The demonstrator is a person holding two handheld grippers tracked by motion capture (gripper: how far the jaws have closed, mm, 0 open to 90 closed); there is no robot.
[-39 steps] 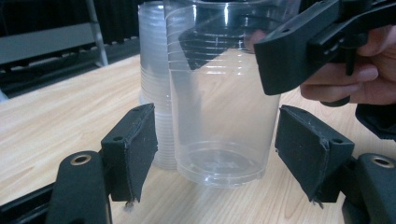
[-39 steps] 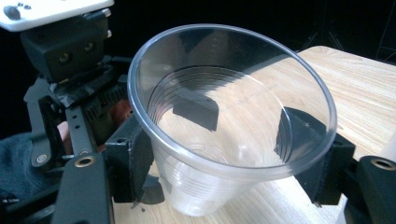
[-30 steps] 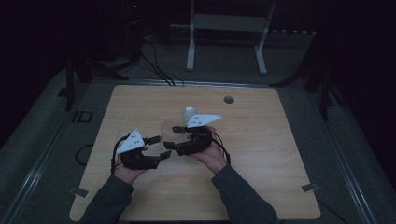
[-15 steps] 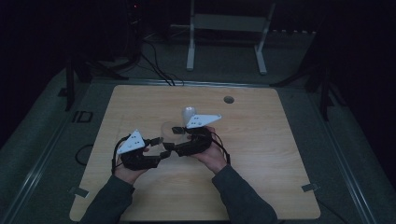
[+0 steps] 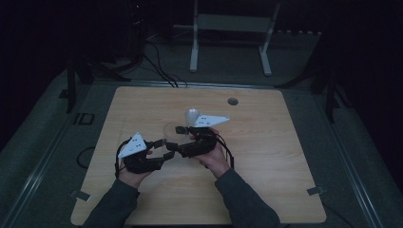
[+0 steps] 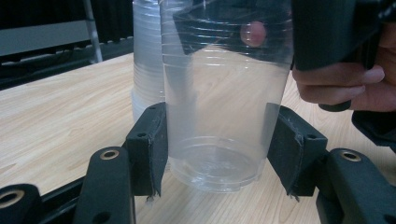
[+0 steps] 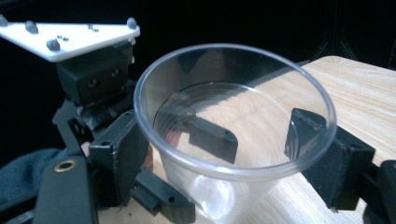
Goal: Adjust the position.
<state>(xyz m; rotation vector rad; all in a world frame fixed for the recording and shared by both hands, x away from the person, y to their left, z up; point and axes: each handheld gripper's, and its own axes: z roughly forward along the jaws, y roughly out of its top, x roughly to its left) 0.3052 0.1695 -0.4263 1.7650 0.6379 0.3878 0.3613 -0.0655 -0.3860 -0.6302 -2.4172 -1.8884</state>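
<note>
A clear plastic cup (image 6: 224,116) stands upright on the wooden table (image 5: 266,156), a little in front of a stack of like cups (image 6: 147,56). My left gripper (image 6: 219,154) is shut on the cup near its base, and its jaws have just been closing. From the opposite side my right gripper (image 7: 224,163) straddles the same cup (image 7: 233,116) just under the rim. Its jaws have just been opening, and the pads stand beside the wall without pressing it. In the high view both grippers, left (image 5: 164,148) and right (image 5: 175,141), meet at the cup (image 5: 169,132) in mid-table.
The cup stack (image 5: 191,115) stands just behind the right gripper. A round grommet hole (image 5: 232,101) sits near the table's far edge. A white metal stand (image 5: 230,28) and cables lie on the floor beyond the table.
The left jaws have drawn in onto the cup and the right jaws have spread apart a little. Both hands stay where they were.
</note>
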